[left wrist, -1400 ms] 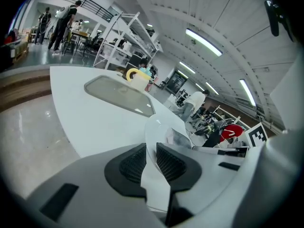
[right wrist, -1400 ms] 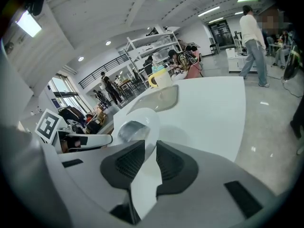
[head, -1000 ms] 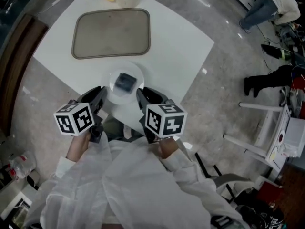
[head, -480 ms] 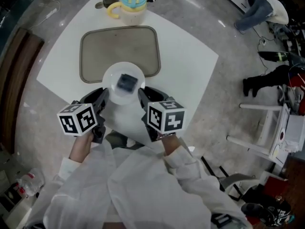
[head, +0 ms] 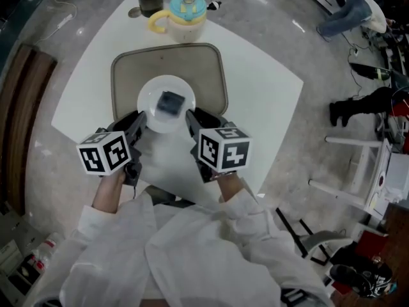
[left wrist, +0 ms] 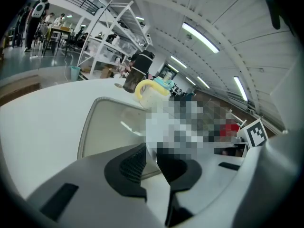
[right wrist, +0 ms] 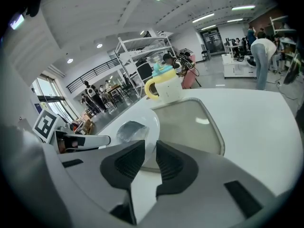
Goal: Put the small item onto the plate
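The item, small and dark, already lies at the middle of the plate; so the placing itself looks done, and the step in hand seems to be carrying the loaded plate.

The left hand-held gripper has its jaws nearly together at the plate's left rim; a blurred patch hides the rim in its own view, but the head view puts the tips on the rim, so I take it as clamped there. The right hand-held gripper shows more plainly in its own view: its jaws are pinched on the right rim with only the thin edge between them.

The plate sits over the near end of the tray on the desk; whether its base touches the tray I cannot tell. A cup stands beyond the tray, well apart.

Next, probably: keep the plate level so that the item does not slide; lower it onto the tray; let go with both sides together, drawing outward, not upward.

A second ago the plate hung over the bare desk, short of the tray; half a second ago it overlapped only the tray's near edge; now it is further in, with both grips unchanged and the item in the same spot on the plate.
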Motion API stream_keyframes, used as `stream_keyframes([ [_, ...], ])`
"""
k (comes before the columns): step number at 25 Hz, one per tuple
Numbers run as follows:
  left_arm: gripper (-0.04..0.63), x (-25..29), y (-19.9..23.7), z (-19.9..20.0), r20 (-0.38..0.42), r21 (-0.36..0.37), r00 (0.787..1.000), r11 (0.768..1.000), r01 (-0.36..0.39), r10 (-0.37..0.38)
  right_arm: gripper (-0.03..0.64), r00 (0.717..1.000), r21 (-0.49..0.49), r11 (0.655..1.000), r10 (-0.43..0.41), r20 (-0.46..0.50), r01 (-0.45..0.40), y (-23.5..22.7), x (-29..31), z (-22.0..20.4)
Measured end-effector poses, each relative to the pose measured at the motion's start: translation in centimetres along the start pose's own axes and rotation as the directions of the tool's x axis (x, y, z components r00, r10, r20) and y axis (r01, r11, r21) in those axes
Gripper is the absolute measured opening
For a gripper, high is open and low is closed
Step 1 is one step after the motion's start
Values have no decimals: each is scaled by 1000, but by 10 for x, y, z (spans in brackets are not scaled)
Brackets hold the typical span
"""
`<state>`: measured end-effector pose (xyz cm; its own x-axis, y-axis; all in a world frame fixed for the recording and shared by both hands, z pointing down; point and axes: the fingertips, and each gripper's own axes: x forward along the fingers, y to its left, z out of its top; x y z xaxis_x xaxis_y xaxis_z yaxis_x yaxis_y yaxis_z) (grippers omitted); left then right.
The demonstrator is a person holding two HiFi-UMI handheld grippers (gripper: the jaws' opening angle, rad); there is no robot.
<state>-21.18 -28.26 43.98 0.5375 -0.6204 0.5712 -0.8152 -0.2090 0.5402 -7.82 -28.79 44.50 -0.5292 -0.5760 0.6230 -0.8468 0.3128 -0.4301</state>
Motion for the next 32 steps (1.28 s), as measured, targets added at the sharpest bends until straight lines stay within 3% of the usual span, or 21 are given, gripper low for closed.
stream_keyframes([
  [15,74,53,34,31,-65,13,998,1000,11,-10,80,1000,54,999,-5,-26,6,-28,58,29],
  [32,74,75,48,28,-148,71,989,997,-14,25,80,996,83,996,-38,-84,45,-43,83,21],
])
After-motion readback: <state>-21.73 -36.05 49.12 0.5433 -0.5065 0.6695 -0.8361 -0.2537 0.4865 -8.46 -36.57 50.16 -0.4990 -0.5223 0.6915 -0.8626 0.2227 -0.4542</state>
